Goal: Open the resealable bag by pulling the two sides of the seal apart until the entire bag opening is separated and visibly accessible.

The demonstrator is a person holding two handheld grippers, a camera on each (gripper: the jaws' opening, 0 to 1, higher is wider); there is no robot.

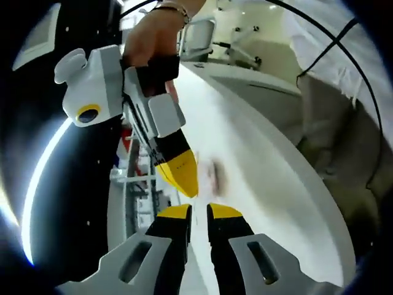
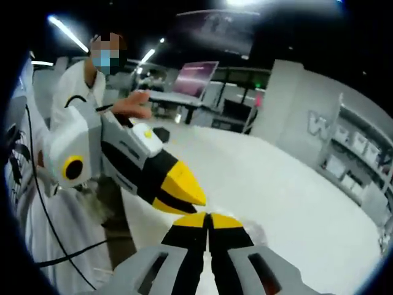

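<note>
My left gripper [image 1: 199, 213] rises from the bottom of the left gripper view, with a narrow gap between its yellow tips. I cannot make out anything held in that gap. The right gripper [image 1: 184, 178] reaches in from the upper left, held by a hand [image 1: 153, 31], its tip just above my left jaws. On the table beyond them is a faint blurred patch [image 1: 216, 175] that may be the clear bag. In the right gripper view my right gripper [image 2: 207, 220] has its jaws pressed together. The left gripper [image 2: 195, 198] comes in from the left, almost touching it.
A white table [image 1: 264, 153] [image 2: 288, 184] stretches ahead of both grippers. A person in a white coat [image 2: 67, 92] stands at its left edge with a hand [image 2: 132, 104] raised. A monitor [image 2: 196, 77] and shelves [image 2: 356, 150] stand behind.
</note>
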